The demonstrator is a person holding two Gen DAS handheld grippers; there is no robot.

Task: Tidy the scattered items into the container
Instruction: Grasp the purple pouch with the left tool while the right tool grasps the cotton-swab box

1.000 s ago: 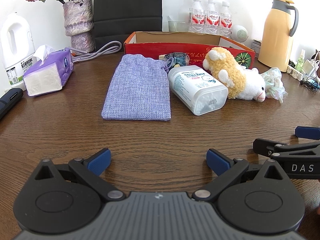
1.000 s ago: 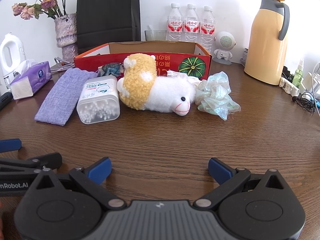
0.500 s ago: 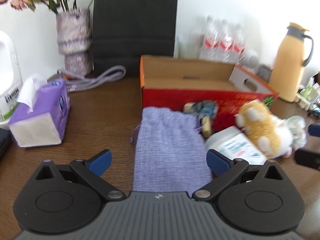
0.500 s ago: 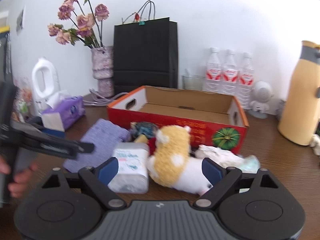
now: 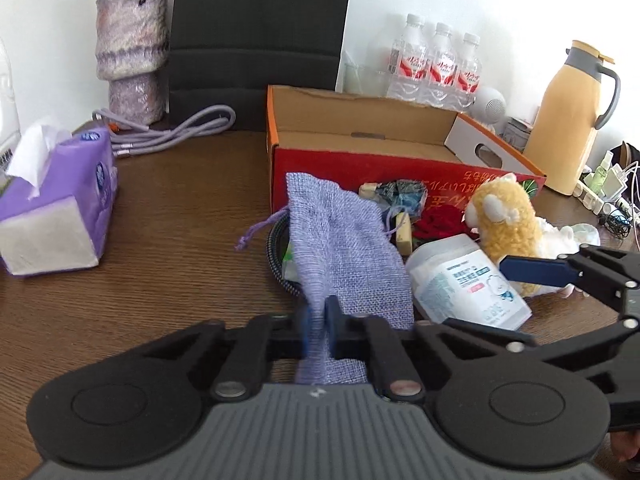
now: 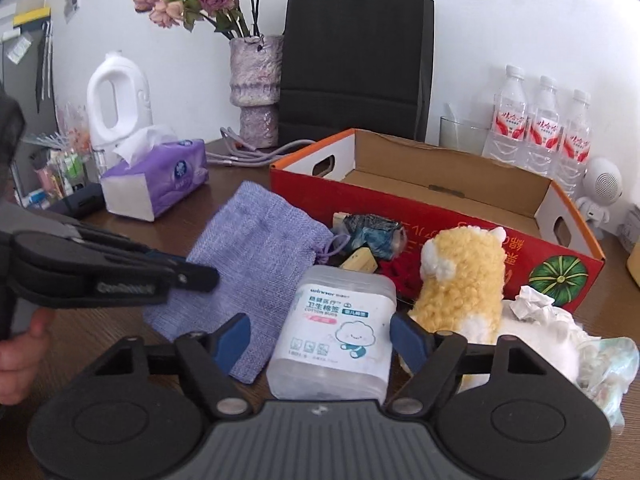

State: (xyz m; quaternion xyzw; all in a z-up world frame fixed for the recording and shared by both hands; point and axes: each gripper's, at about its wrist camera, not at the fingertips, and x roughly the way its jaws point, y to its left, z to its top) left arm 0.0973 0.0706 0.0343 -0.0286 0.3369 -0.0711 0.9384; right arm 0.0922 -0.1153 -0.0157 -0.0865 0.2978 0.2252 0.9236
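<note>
Left wrist view: the left gripper (image 5: 318, 322) has its jaws pinched tight on the near end of the purple cloth pouch (image 5: 344, 248), which is bunched and partly raised off the wooden table (image 5: 168, 248).
Right wrist view: the right gripper (image 6: 320, 338) has its jaws closing around the cotton swab box (image 6: 336, 324); the box sits between the pads, which are not yet clearly pressing on it.
Container: the red cardboard box (image 6: 436, 216) stands open behind the clutter, and its visible floor looks bare.
Done: nothing appears to be inside yet.
Left: the pouch, the swab box, the plush toy (image 6: 460, 276), the crumpled wrappers (image 6: 560, 328) and small bits by the box wall are all outside.
Progress: very early, by my reading.
</note>
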